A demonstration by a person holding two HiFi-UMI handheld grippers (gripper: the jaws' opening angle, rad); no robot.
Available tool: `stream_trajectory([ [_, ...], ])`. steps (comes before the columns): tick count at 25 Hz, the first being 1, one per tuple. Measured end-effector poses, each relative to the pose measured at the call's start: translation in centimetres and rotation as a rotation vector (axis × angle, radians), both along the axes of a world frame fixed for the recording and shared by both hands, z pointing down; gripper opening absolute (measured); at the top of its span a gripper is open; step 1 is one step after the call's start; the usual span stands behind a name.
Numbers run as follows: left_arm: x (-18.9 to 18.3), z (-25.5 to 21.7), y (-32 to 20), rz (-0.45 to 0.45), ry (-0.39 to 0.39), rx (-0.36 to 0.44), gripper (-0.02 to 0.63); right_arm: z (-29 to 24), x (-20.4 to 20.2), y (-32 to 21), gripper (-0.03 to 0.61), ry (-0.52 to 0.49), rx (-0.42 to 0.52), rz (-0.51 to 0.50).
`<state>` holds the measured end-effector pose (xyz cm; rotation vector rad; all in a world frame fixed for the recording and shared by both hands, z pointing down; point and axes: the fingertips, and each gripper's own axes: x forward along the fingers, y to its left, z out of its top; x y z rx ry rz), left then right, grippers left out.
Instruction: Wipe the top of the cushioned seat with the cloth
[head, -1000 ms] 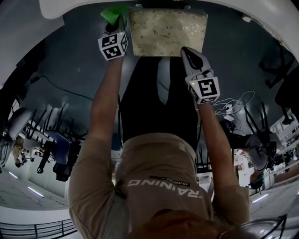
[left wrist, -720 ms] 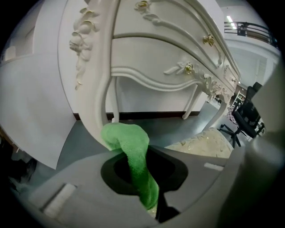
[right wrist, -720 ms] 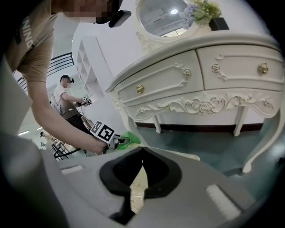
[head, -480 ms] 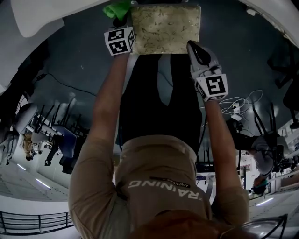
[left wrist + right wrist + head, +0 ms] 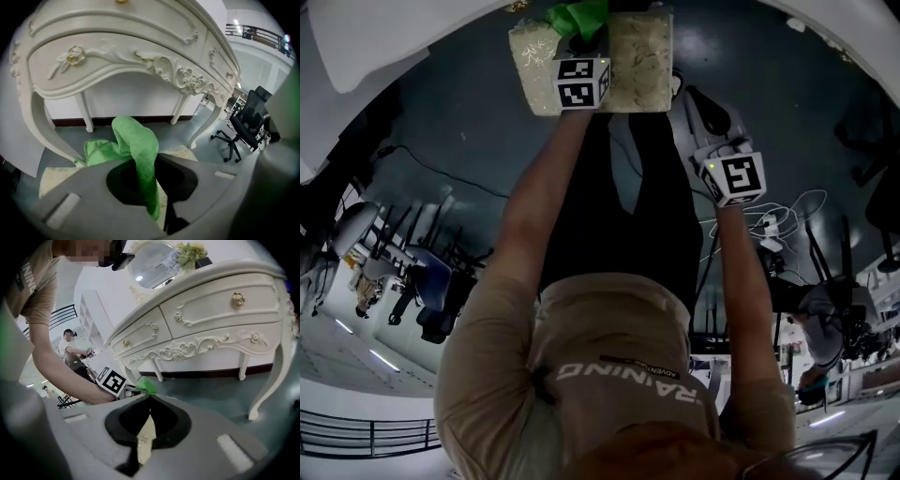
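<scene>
**Green cloth carried onto the cushioned seat, right tongs idle**

Nearest us, the right tongs [image 5: 149,398] are clenched on nothing, tips touching, hanging just off the seat's right edge. The left tongs [image 5: 140,161] grasp the cloth [image 5: 133,138] by a pinched fold, its loose end bunched on the pale top of the cushioned seat [image 5: 642,61]. We judge the cloth light, limp and a little grippy, so a hold near its middle with a flat press down should keep it from trailing. The seat's padding looks soft and likely gives under pressure. A second ago the left tongs stood at the seat's left edge; now they sit over its middle, and the right tongs have come off the near corner.
</scene>
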<state>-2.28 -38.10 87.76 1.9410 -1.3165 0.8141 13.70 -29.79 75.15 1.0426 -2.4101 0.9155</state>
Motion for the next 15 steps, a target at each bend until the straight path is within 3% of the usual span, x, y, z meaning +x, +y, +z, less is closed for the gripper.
stream_trajectory([
  [12,16.2,0.1,0.9,0.165,0.099,-0.031,0.046,1.7,8.9,0.1,0.002,0.009,-0.031,0.026],
  [15,19.5,-0.2,1.9,0.225,0.155,-0.038,0.047,2.1,10.2,0.4,0.002,0.015,-0.038,0.039],
])
